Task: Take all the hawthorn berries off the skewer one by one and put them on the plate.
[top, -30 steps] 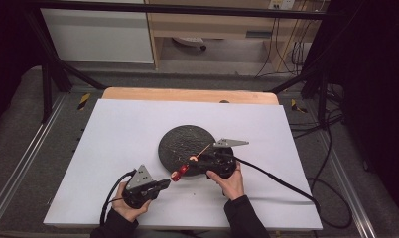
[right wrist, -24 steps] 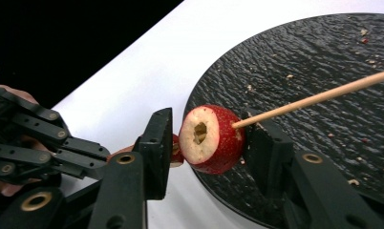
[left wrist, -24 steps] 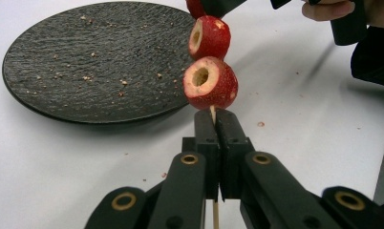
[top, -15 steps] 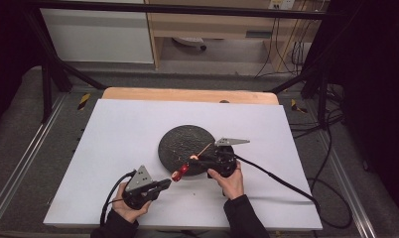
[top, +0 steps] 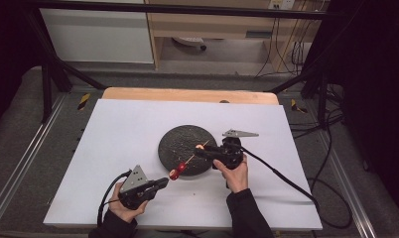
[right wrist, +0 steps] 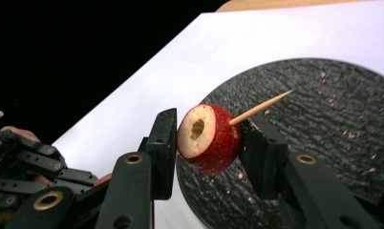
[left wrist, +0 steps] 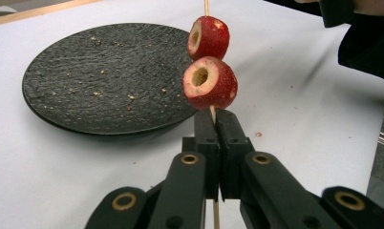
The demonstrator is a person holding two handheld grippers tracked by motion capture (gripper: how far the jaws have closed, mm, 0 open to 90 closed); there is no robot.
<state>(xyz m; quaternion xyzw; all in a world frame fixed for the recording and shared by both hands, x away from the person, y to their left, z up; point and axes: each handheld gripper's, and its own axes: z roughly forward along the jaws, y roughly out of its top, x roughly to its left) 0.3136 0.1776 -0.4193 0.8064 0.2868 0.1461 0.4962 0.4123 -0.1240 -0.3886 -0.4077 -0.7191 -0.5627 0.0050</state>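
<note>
- Evidently the left gripper (left wrist: 218, 117) serves as the anchor: its jaws are pressed together on the bare near end of the skewer (left wrist: 212, 113), which rises away from it with two hollowed red fruits (left wrist: 209, 82) threaded just above the grip.
- From the high view, that skewer runs slantwise from the left gripper, near and left, up across the near edge of the black plate (top: 172, 144) toward the right gripper (top: 202, 148).
- At the far end, the right gripper stands with its jaws spread on either side of a third red fruit (right wrist: 208, 138); in the right gripper view the left jaw is close to the fruit's cut face, the right one sits just behind it, and whether either is touching cannot be told.
- My guess is that one tool steadies the stick while the other works a fruit along or off the pointed tip, which pokes out beyond it over the plate.
- Crumbs speckle the plate's rough dark face.
- Underneath lies a white sheet (top: 118, 129) over a wooden tabletop (top: 187, 94), whose far edge is bare.
- Beyond, a dim room: black frame legs, grey floor, a pale cabinet (top: 98, 34) far left, cables far right.
</note>
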